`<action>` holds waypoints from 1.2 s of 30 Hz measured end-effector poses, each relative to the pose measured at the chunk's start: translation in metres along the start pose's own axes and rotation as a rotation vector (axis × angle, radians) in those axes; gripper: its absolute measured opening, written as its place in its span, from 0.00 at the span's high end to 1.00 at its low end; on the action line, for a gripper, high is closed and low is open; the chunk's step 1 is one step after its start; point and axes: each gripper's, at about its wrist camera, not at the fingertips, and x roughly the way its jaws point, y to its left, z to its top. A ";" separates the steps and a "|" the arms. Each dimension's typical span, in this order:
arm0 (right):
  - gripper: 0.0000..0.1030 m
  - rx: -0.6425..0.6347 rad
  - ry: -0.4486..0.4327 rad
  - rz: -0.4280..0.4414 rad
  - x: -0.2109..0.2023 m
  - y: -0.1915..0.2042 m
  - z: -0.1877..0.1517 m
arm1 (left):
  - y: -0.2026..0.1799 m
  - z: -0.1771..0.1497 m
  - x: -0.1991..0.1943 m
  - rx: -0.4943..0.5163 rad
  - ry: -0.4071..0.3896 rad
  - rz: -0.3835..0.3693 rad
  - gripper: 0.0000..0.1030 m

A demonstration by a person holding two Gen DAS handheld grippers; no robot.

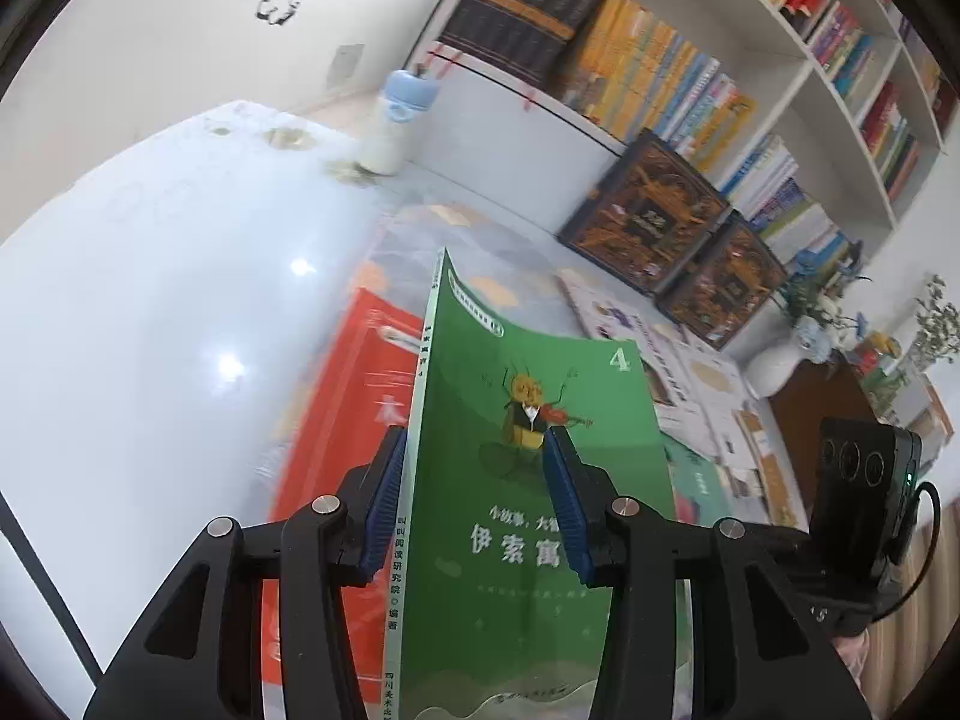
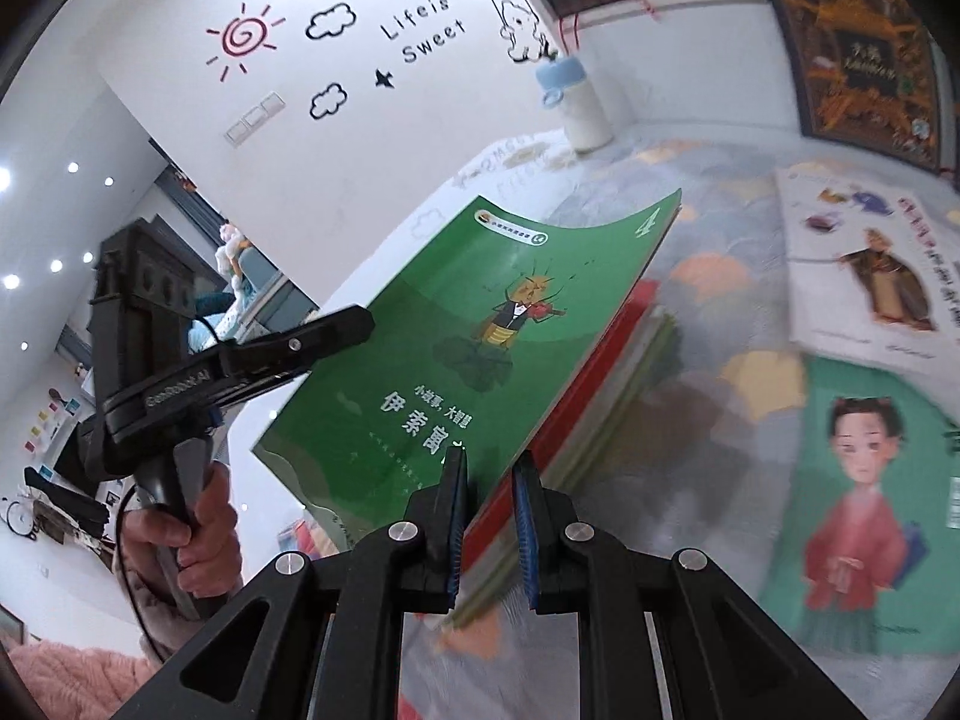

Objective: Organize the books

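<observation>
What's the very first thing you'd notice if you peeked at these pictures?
The bright green book with a violin-playing bug on its cover jumps out: it is lifted off the table, pinched by the left gripper, while the right gripper grips its lower edge. Under it lies a red book, and a white bottle with a blue cap stands at the table's far end near the crowded bookshelf.

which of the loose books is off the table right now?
The green book with the violin-playing insect and a "4" on its cover. It is lifted and tilted, clamped by the left gripper. The red book and the teal book lie flat.
</observation>
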 end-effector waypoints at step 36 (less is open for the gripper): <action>0.56 0.205 -0.162 -0.129 -0.064 -0.083 0.016 | -0.100 0.021 0.032 0.209 -0.092 0.149 0.26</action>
